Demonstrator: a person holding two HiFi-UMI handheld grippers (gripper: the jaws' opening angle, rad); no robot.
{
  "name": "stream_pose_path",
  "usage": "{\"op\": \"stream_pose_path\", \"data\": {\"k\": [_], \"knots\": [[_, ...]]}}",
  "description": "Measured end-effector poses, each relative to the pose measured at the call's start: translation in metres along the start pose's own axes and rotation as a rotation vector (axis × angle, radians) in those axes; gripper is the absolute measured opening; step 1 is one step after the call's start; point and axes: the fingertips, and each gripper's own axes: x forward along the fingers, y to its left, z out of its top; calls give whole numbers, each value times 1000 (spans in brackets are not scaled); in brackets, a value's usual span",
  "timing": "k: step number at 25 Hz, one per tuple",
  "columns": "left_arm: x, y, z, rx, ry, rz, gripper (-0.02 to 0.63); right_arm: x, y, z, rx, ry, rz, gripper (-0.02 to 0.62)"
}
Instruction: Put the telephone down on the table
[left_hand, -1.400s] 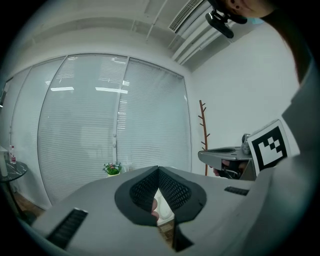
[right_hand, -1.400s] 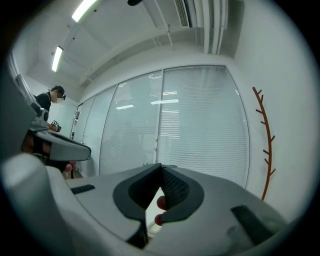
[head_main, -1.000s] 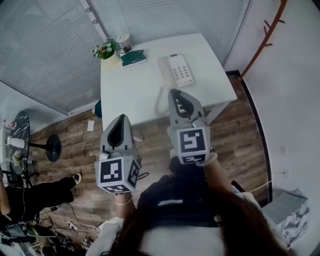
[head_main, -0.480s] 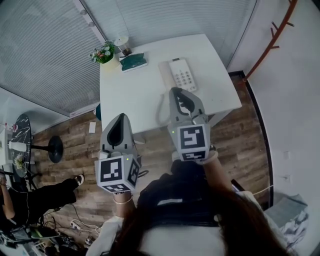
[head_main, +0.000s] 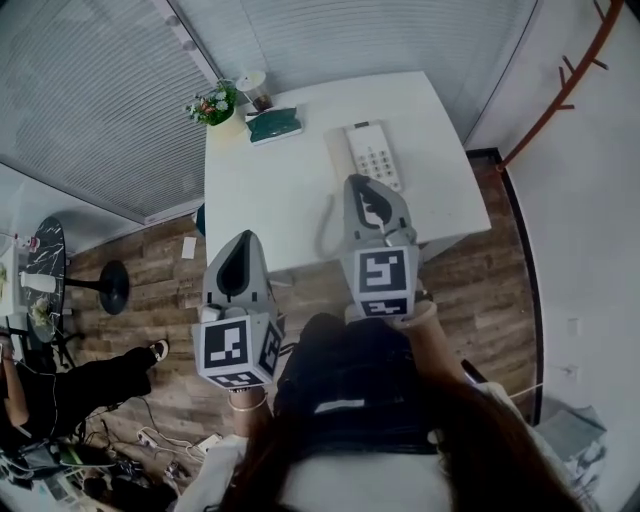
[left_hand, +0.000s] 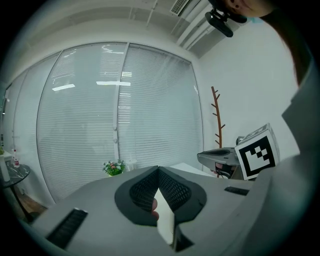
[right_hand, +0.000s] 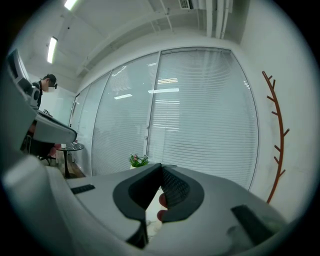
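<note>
**Right claw brought up to the phone, nothing gripped yet**

The right gripper (head_main: 362, 183) is now carried over the near edge of the table (head_main: 270, 190). Its tip is seen just short of the telephone (head_main: 372, 155). The telephone is found flat on the table top, toward the far right corner, with its cord (head_main: 325, 225) trailed down to the near edge. Both claws are pressed fully together and nothing is held in either. The left gripper (head_main: 239, 240) is kept back, off the near edge and over the floor.

The task is judged to be at the approach. The phone is already resting on the table, and the jaws would have to be parted before anything could be taken hold of.

Against a second ago, the table and phone are shifted right and slightly lower in the head view. The gap between the right tip and the phone is narrowed. The left gripper is barely displaced, and the jaws are unchanged. The plant (head_main: 215, 103) by the far left corner is left where it was.
</note>
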Motion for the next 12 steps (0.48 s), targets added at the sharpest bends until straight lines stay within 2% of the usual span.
{"op": "stream_pose_path", "data": {"k": [12], "knots": [[13, 31, -12, 10, 35, 13, 0, 30, -5, -16, -19, 52, -65, 0]]}}
